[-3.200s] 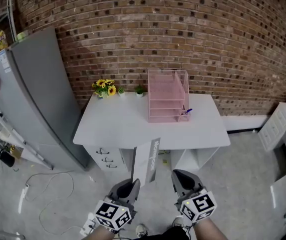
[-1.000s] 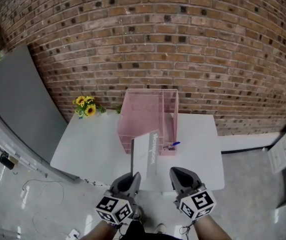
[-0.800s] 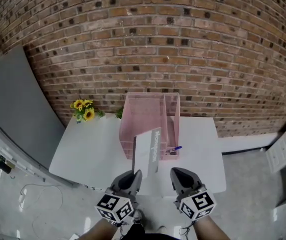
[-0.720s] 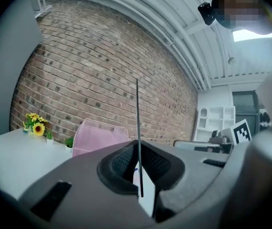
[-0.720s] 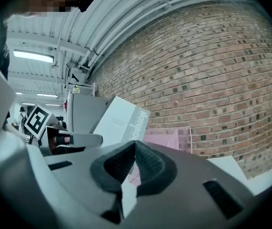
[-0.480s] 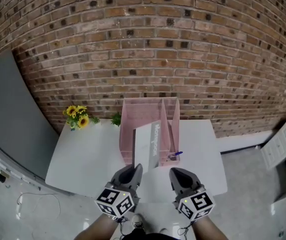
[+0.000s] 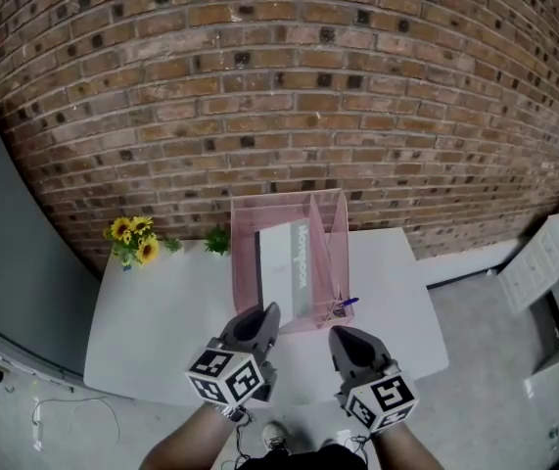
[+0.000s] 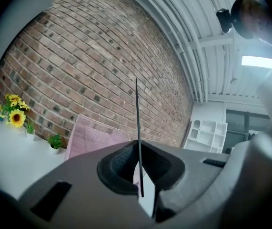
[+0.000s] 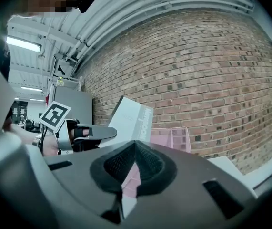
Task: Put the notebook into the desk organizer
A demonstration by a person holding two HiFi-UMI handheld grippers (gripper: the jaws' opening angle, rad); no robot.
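Observation:
A grey notebook (image 7: 284, 265) stands upright, held by its lower edge in my left gripper (image 7: 260, 323), which is shut on it. It hangs over the pink mesh desk organizer (image 7: 320, 225) on the white desk (image 7: 162, 321); I cannot tell whether it is inside. In the left gripper view the notebook (image 8: 137, 128) shows edge-on as a thin dark line rising from my left gripper (image 8: 141, 178), with the organizer (image 8: 85, 140) beyond. My right gripper (image 7: 346, 344) is shut and empty beside the left one. The right gripper view shows my right gripper (image 9: 135, 148), the notebook (image 9: 128, 120) and the organizer (image 9: 171, 137).
A blue pen (image 7: 344, 304) lies at the organizer's front right corner. Sunflowers (image 7: 130, 239) and a small green plant (image 7: 218, 240) stand at the desk's back left. A brick wall (image 7: 289, 86) rises behind. A grey cabinet (image 7: 5, 253) is left, white shelves (image 7: 543, 262) right.
The person has walked up to the desk. Both grippers came forward, and the notebook went from in front of the desk edge to over the pink organizer, more upright.

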